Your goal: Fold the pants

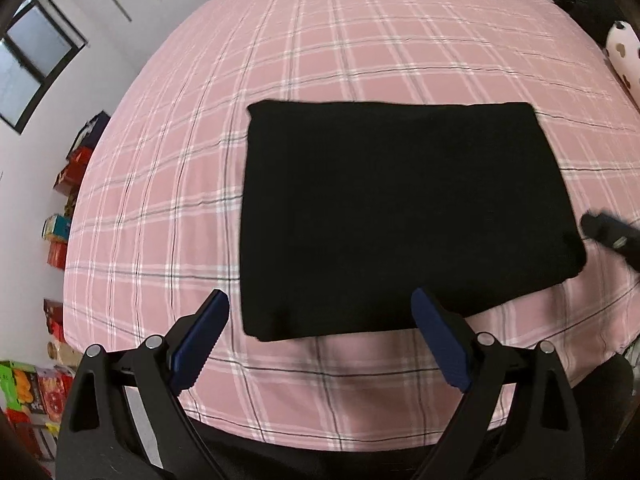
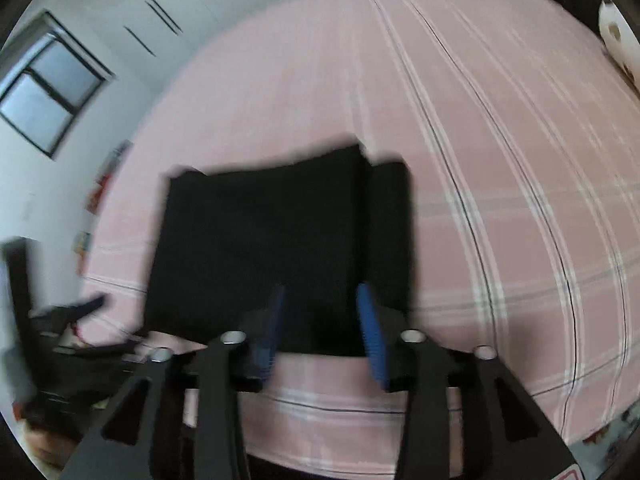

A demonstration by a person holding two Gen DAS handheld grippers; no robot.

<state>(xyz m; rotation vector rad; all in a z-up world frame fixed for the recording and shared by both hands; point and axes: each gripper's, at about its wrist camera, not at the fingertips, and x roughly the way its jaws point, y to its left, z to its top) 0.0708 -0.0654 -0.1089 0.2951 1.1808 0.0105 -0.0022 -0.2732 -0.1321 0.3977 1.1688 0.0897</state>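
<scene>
Black folded pants lie free; both grippers gape empty.

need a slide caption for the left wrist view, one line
Left tongs open and empty above the near edge of the black pants, folded into a flat rectangle on the pink plaid bedsheet.

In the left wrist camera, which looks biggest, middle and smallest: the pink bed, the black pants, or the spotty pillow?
1. Pink bed
2. Black pants
3. Spotty pillow, though it is far off and cut by the edge, so its real size is unsure.
</scene>
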